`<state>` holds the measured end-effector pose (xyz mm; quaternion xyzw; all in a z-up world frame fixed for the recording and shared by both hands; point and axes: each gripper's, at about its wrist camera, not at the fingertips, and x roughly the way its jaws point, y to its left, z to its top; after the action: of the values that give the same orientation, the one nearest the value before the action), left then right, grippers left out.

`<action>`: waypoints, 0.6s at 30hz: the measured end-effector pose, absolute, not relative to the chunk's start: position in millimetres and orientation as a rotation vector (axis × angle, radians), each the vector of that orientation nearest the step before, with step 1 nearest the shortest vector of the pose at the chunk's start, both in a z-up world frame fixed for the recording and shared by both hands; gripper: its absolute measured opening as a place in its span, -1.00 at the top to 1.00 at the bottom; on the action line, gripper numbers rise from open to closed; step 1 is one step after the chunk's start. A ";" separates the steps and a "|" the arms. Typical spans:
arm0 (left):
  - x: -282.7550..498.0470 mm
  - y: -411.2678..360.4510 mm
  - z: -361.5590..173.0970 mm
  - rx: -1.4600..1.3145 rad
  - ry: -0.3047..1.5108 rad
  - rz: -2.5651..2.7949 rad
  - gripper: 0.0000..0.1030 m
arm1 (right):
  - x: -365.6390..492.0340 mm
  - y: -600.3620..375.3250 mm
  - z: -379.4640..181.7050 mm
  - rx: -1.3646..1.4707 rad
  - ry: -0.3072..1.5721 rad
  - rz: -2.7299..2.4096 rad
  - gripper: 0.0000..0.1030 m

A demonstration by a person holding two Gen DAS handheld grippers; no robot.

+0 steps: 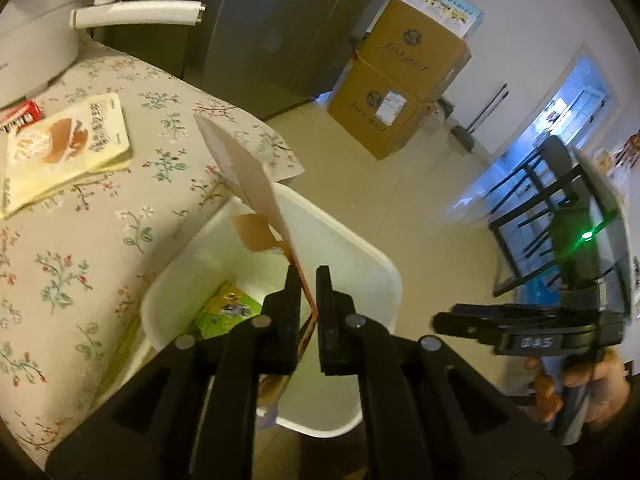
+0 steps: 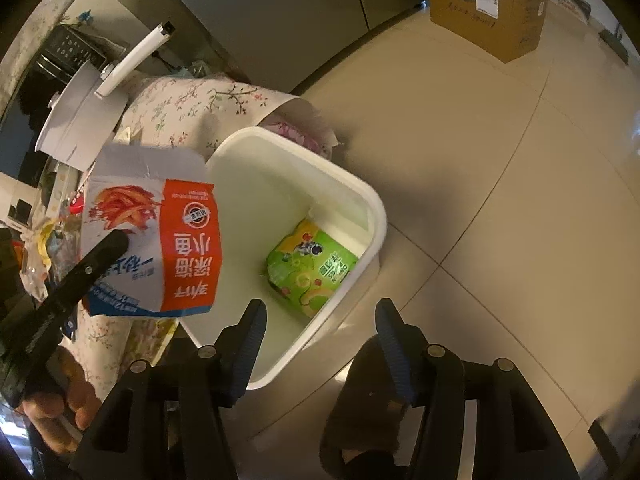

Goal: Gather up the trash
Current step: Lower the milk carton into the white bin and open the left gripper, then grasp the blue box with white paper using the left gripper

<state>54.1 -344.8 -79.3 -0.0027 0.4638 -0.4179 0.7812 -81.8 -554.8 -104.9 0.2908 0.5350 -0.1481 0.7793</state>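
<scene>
Red-and-white flattened cardboard snack box (image 2: 156, 240) with torn top flap, pinched at its lower edge by the left gripper (image 1: 308, 300); jaws pressed onto the thin card. Box stands edge-on straight ahead of that gripper, long axis running up and away from the fingertips, tilted toward the table side. It hangs over the near-table rim of the white rectangular plastic bin (image 1: 384, 264), not yet inside. Bin mouth lies directly below and just beyond the left fingertips, so the coming move likely turns on this: box is above the opening and a release or slight forward push should drop it in. Left hand is the nearer one and the only one holding.

Right gripper (image 2: 320, 340) hovers above the bin's other side, blue-padded jaws spread wide, holding nothing. Green printed snack packet (image 2: 312, 268) already lies on the bin floor, ahead of the right gripper.

Beyond the left gripper, on the floral tablecloth table (image 1: 80, 248), a pale yellow food pouch (image 1: 64, 148) remains, well apart from the bin. Risk: tall flap may catch the rim.
</scene>
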 end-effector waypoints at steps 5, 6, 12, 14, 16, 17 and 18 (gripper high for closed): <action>53.5 -335.8 -72.3 0.049 0.960 -0.856 -0.12 | -84.3 -556.6 -98.1 0.628 1.137 -0.327 -0.23; 53.4 -332.1 -70.7 0.056 0.956 -0.847 -0.22 | -84.4 -555.9 -96.0 0.620 1.133 -0.328 -0.24; 53.2 -301.2 -58.6 0.106 0.931 -0.764 -0.60 | -81.1 -548.0 -81.1 0.581 1.093 -0.325 -0.37; 55.1 -284.7 -52.9 0.110 0.923 -0.720 -0.63 | -79.7 -543.6 -75.2 0.564 1.079 -0.329 -0.41; 57.4 -267.0 -48.3 0.114 0.921 -0.677 -0.67 | -77.5 -538.8 -69.0 0.547 1.066 -0.329 -0.47; 58.9 -260.1 -46.0 0.114 0.920 -0.656 -0.71 | -75.9 -535.7 -65.9 0.541 1.061 -0.321 -0.49; 60.1 -252.0 -44.2 0.115 0.919 -0.638 -0.77 | -74.0 -531.9 -62.8 0.528 1.056 -0.320 -0.53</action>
<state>60.1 -252.0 -44.2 0.0543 0.4357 -0.3022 0.8461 -74.0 -531.9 -62.8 0.2478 0.4956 -0.1504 0.8187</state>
